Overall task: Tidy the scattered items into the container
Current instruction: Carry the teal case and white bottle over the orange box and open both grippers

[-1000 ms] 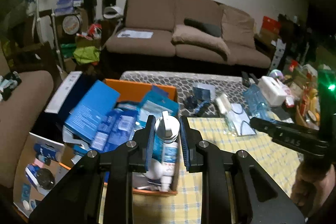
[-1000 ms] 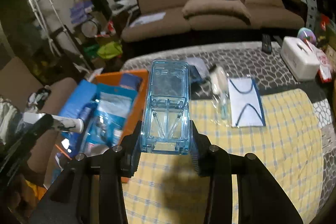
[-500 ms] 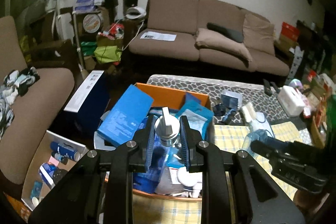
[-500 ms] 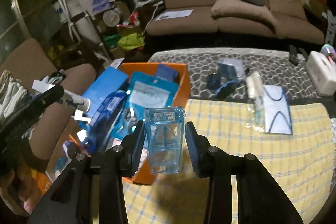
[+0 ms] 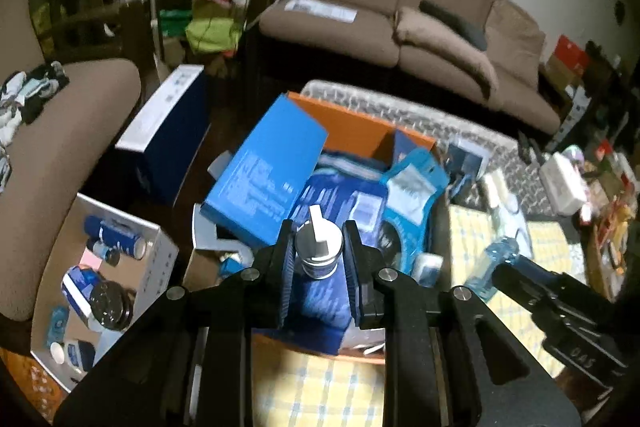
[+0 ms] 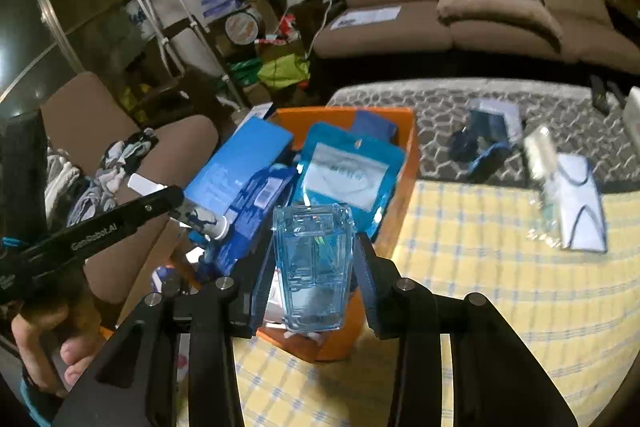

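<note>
Left wrist view: left gripper (image 5: 318,259) has its jaws nearly closed, clamped on a spray bottle (image 5: 319,250); bottle seen from the top end: grey ribbed collar, white nozzle tab sticking up, blue label body below; it hangs over the near end of the orange box (image 5: 352,125); the frames don't settle whether it touches the contents.
Right wrist view: right gripper (image 6: 314,279) is part-open, pads pressed on both sides of a clear blue plastic case (image 6: 314,267); case is rectangular, see-through, ribbed inside, standing upright between the fingers, over the near corner of the box; whether it has anything in it I can't tell.
Orange box sits at the table's left edge, partly on the yellow checked cloth (image 6: 480,267); it is crammed: a big light-blue carton (image 5: 266,179) leaning out over the left wall, a teal pouch with a clear window (image 6: 346,173), dark blue packs, a navy item at the far end.
Still out on the table: a small white bottle in a clear sleeve (image 6: 542,157), a white-and-blue flat packet (image 6: 580,203), a dark blue bundle (image 6: 484,143).
Separate white cardboard box (image 5: 160,255) on the floor, left of the table; it holds blue cans and a round black lid.
</note>
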### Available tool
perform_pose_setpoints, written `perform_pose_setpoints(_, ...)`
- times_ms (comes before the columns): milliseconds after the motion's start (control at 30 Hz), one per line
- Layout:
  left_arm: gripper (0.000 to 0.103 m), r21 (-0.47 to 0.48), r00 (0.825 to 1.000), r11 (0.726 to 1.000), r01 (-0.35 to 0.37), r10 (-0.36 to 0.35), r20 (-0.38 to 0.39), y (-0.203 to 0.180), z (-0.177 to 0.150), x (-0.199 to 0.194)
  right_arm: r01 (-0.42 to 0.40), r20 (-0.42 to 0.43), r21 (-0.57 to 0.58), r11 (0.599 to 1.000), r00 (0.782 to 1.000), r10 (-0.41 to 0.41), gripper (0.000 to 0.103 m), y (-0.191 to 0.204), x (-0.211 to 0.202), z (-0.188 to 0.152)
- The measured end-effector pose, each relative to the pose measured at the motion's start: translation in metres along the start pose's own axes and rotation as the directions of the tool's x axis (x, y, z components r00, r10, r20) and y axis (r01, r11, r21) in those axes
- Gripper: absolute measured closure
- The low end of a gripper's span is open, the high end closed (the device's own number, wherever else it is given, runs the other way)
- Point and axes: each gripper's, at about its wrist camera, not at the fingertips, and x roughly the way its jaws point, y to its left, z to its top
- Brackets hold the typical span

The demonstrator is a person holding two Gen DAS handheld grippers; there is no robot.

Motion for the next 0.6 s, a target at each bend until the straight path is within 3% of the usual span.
perform_pose_setpoints(167, 0.082, 0.012, 0.999, 1.000, -0.012, 0.012, -0.032, 0.009, -0.003, 0.000, -0.017, -0.057, -0.031, 0.999, 0.998, 0.015, 0.064, 0.011, 0.022, -0.008)
perform_pose_setpoints(400, 0.082, 0.044, 0.997, 0.999, -0.028, 0.031, -0.071, 0.010, -0.005, 0.007, 0.014, -0.074, -0.064, 0.998, 0.997, -0.018, 0.064, 0.019, 0.040, -0.012)
perform_pose_setpoints(600, 0.082, 0.051, 0.997, 0.997, -0.063, 0.065, -0.050, 0.008, -0.001, 0.015, 0.047, -0.075, -0.068, 0.997, 0.996, -0.052, 0.064, 0.020, 0.053, -0.013)
